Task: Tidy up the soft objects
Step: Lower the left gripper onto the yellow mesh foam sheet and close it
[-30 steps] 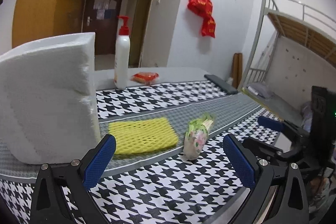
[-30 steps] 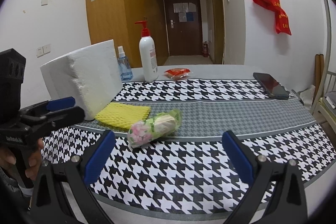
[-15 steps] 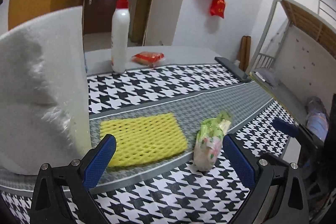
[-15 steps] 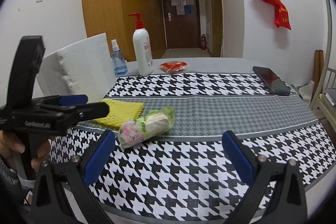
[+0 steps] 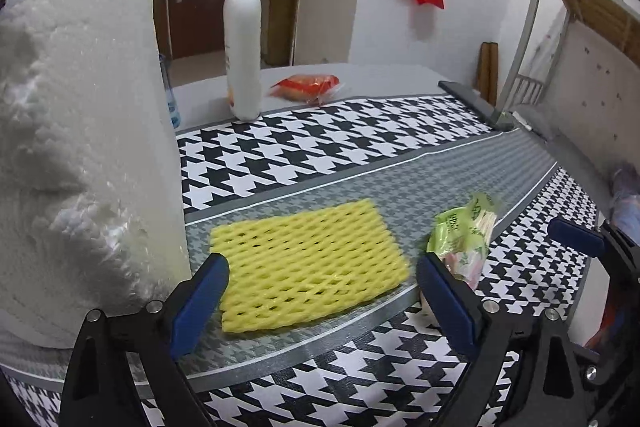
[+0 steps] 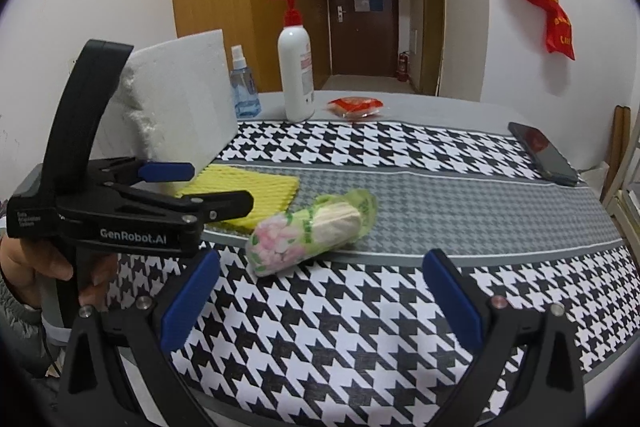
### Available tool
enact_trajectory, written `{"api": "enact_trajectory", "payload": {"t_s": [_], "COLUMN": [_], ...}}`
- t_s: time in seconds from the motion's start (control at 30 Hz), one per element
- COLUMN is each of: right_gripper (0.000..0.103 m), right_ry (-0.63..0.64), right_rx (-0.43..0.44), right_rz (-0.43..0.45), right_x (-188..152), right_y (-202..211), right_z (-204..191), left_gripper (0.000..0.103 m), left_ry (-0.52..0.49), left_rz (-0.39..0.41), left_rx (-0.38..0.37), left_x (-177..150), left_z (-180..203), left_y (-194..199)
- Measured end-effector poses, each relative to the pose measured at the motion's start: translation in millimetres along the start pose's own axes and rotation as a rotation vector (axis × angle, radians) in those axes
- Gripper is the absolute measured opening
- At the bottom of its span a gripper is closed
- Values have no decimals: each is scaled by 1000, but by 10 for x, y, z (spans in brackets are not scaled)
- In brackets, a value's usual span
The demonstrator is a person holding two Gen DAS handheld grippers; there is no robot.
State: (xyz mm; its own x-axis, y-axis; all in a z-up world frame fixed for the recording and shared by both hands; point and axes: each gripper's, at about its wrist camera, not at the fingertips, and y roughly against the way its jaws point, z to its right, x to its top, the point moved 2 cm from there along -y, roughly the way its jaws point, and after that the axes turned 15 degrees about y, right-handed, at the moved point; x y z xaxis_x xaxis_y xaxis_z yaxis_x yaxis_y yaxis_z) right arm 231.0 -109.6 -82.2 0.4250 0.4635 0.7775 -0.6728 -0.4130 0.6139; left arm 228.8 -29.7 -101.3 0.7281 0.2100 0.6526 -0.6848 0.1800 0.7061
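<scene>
The flat yellow foam-net sleeve (image 5: 308, 263) lies on the grey band of the black-and-white houndstooth tablecloth (image 5: 360, 139), straight ahead of the left gripper (image 5: 320, 303) and between the lines of its two blue-padded fingers (image 5: 198, 305), which stand wide apart and hold nothing. Just beyond that gripper's right finger lies the soft roll wrapped in green and pink floral plastic (image 5: 464, 243), apart from the sleeve. To the left of the left gripper, close by, stands the big white foam block (image 5: 80, 147), its lower edge just beside the sleeve.

The right gripper (image 6: 320, 301) is also spread wide and empty; the wrapped roll (image 6: 312, 231) lies ahead of it, toward its left finger, and the left gripper (image 6: 208, 187) shows side-on further left, above the sleeve's near edge.

Farther off beyond both grippers stand a white pump bottle with a red top (image 6: 296, 67), a small clear blue spray bottle (image 6: 244, 87) and a red snack packet (image 6: 356, 105); a dark phone (image 6: 544, 155) lies far ahead to the right.
</scene>
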Motion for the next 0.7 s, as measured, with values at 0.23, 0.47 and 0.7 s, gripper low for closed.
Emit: {"api": "enact_trajectory", "payload": {"t_s": [0.23, 0.47, 0.7], "right_gripper": [103, 103, 103], "right_ry": [32, 26, 23], "right_rx": [-12, -5, -4], "right_rz": [-29, -17, -21], "right_x": [18, 25, 28], "right_y": [-47, -6, 9], "right_z": [-5, 17, 22], "left_gripper": [83, 77, 47], "left_ry": [-1, -13, 17], "left_rz": [-56, -68, -56], "left_rx": [58, 80, 104], "left_x": [-5, -11, 14], "left_z": [-50, -76, -157], "left_y": [-133, -167, -121]}}
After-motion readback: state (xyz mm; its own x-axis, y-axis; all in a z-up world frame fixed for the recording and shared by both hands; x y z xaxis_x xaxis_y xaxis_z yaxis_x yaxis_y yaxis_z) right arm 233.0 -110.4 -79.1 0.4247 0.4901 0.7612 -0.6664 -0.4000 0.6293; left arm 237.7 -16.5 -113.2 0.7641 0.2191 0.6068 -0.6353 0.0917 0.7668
